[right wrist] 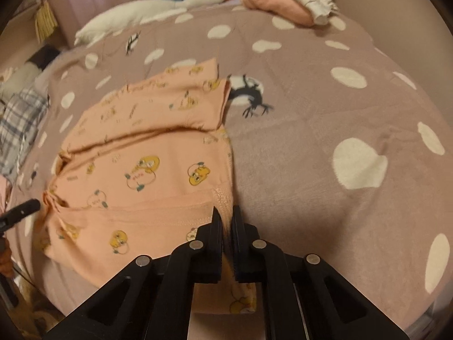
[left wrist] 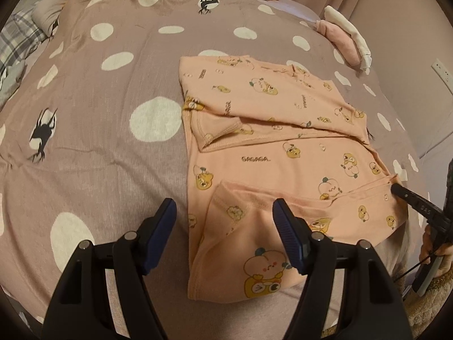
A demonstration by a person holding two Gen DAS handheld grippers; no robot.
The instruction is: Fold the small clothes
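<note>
Right tool [right wrist: 226,212] clamped on the near hem of the peach cartoon-print garment [right wrist: 136,147]. Left tool [left wrist: 223,209] wide open, holding nothing, hovering over garment's near left edge. Garment partly folded, lying on the spotted mauve bedspread [left wrist: 99,147]. Folded pink-white clothes [right wrist: 286,5] and goose plush [right wrist: 158,8] at far edge.

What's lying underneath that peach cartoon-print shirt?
The peach shirt lies on a mauve bedspread with white spots. Its own folded layers hide whatever spots lie beneath. The right gripper pinches its edge; the left gripper is open.
</note>
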